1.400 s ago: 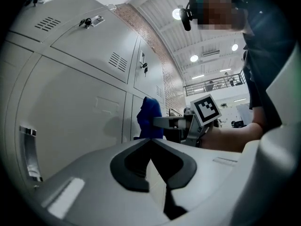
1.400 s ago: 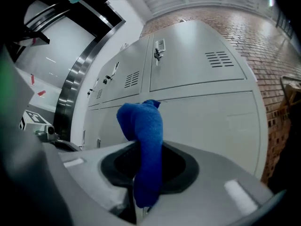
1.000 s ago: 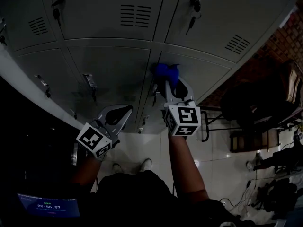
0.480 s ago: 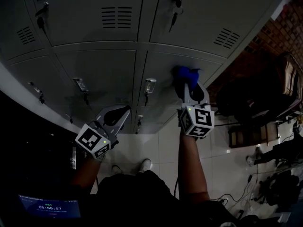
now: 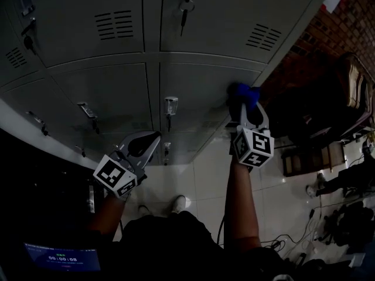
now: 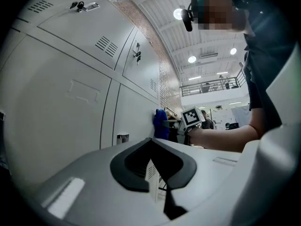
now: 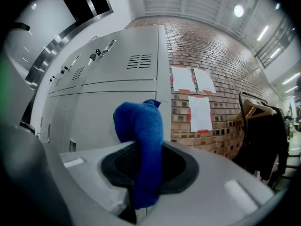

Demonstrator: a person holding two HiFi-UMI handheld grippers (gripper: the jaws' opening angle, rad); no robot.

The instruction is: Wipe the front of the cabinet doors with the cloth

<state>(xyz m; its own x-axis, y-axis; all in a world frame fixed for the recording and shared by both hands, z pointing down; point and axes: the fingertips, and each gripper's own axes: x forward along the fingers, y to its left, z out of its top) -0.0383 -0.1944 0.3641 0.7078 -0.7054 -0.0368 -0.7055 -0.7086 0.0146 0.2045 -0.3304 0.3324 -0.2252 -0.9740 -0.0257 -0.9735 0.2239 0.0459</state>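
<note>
A blue cloth (image 5: 243, 92) is pressed against the front of a lower grey cabinet door (image 5: 196, 92), near the door's right edge. My right gripper (image 5: 245, 108) is shut on the cloth. In the right gripper view the cloth (image 7: 141, 140) sticks up from between the jaws, with the door (image 7: 103, 114) behind it. My left gripper (image 5: 147, 140) hangs lower left, away from the doors, shut with nothing in it. The left gripper view looks along the door fronts (image 6: 66, 107) past that gripper (image 6: 155, 166) to the cloth (image 6: 160, 124).
Locks with keys (image 5: 170, 105) and handles stick out from the doors. A brick wall (image 7: 211, 55) with taped papers (image 7: 200, 112) ends the cabinet row on the right. Beyond it stand a clothes rack (image 7: 263, 126) and a chair (image 5: 304, 168). The person's shoes (image 5: 179, 204) are on the tiled floor.
The right gripper has slid the cloth rightward across the lower door, from near its lock to its right edge. The left gripper has stayed where it was.
</note>
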